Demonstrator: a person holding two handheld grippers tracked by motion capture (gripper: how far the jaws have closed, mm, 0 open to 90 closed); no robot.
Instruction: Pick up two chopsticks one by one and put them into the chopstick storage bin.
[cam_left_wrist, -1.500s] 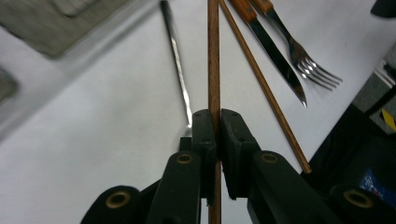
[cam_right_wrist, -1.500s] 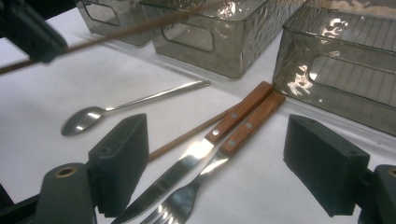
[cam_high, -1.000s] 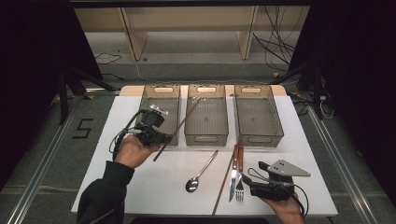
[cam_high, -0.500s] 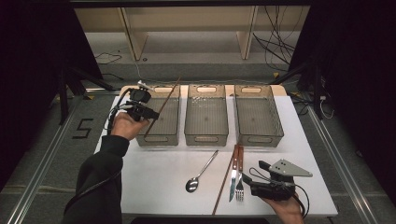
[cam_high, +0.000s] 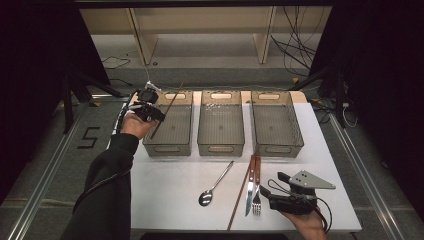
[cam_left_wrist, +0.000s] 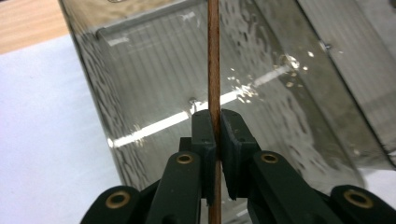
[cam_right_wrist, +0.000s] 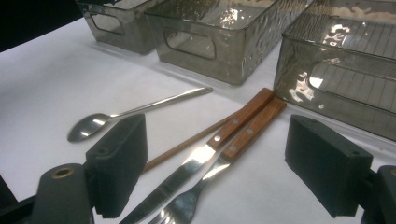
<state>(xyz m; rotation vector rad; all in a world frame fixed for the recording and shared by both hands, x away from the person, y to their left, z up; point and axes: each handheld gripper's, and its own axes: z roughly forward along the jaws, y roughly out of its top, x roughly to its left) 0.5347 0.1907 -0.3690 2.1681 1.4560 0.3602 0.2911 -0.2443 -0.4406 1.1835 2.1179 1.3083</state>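
The left gripper (cam_high: 150, 111) sits at the upper left of the high view, over the left rim of the leftmost bin (cam_high: 176, 134). Its jaws are pressed tight on a thin wooden chopstick (cam_high: 168, 110), which slants up and to the right across that bin's opening. In the left gripper view the chopstick (cam_left_wrist: 214, 70) runs straight up the middle of the frame, pinched between the two black pads (cam_left_wrist: 204, 140), with the smoky ribbed wall of the bin (cam_left_wrist: 154, 93) right behind it.

The right gripper (cam_high: 280, 192) rests low at the lower right of the high view, on the white bench (cam_high: 170, 185), held in a hand (cam_high: 305, 225). Its jaws stand wide apart with nothing between them; in the right gripper view the two pads (cam_right_wrist: 116, 158) frame the cutlery lying ahead.

That cutlery lies in the lower middle of the high view: a spoon (cam_high: 215, 184), a second chopstick (cam_high: 240, 197), then a knife (cam_high: 251, 185) and a fork (cam_high: 257, 187) with wooden handles, side by side and touching. The middle bin (cam_high: 221, 142) and the right bin (cam_high: 276, 142) stand in a row with the first, across the upper centre.
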